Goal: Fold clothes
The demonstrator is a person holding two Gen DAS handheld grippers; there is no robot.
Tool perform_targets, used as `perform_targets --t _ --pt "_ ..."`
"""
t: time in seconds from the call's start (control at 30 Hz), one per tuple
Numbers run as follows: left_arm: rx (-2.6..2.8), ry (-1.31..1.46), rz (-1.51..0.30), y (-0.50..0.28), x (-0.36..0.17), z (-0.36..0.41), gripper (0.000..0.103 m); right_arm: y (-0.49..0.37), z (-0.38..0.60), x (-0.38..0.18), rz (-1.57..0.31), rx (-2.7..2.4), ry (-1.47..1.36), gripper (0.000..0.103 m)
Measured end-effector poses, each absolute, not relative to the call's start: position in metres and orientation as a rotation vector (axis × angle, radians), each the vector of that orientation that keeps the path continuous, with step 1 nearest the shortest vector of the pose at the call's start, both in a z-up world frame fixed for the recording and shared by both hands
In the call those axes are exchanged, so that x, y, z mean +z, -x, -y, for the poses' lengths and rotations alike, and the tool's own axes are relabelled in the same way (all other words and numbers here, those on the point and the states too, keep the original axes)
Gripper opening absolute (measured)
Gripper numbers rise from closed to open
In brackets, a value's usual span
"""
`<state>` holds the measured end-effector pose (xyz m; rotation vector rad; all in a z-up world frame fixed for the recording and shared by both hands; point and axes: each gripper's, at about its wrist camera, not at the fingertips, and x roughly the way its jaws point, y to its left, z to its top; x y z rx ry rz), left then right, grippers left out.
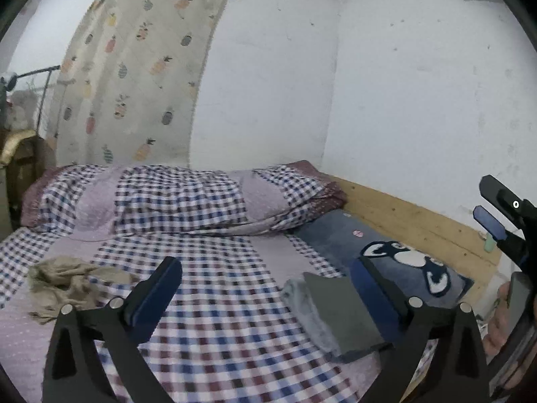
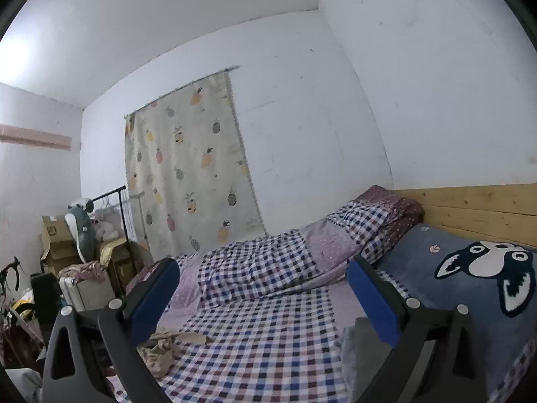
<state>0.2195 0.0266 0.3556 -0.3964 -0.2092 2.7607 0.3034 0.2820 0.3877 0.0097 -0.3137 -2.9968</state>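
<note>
A crumpled beige garment (image 1: 67, 283) lies on the checked bedsheet (image 1: 228, 329) at the left, also seen low in the right wrist view as the beige garment (image 2: 164, 349). A folded grey garment (image 1: 339, 315) rests on the sheet at the right, by the pillow; its edge, the grey garment (image 2: 355, 342), shows beside my right finger. My left gripper (image 1: 265, 288) hangs open above the sheet, holding nothing. My right gripper (image 2: 263, 295) is open too and holds nothing. In the left wrist view the right gripper (image 1: 493, 211) pokes in from the right edge.
A bunched checked quilt (image 1: 181, 198) lies across the far end of the bed. A blue dog-print pillow (image 2: 470, 278) lies along the wooden bed board (image 1: 412, 221). A pineapple curtain (image 2: 188, 184), clothes rack (image 2: 117, 201), boxes (image 2: 57, 238) and clutter fill the left. A hand (image 1: 503, 319) shows at right.
</note>
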Motion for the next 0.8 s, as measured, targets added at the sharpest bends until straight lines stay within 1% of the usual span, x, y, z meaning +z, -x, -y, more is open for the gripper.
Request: perform_targets --t 0.17,0.27,0.5,0.8 --pt "2.815 0.449 0.220 -0.226 0.335 0.003 0.102 -0.303 -0.236 0.370 0.262 -2.973 -0.091 0.103" --pt "2.839 0.509 0.235 -0.219 0.315 0.020 0.102 -0.292 -0.212 0.354 0.205 -2.973 -0.143 0.103" --pt "2.879 0.657 0.243 -0.194 0.262 0.046 0.102 -0.241 -0.177 0.300 0.142 -2.961 -0.315 0.103" --pt "2.907 0.839 0.249 -0.139 0.189 0.062 0.102 -0.161 -0.173 0.220 0.173 -2.962 -0.528 0.103"
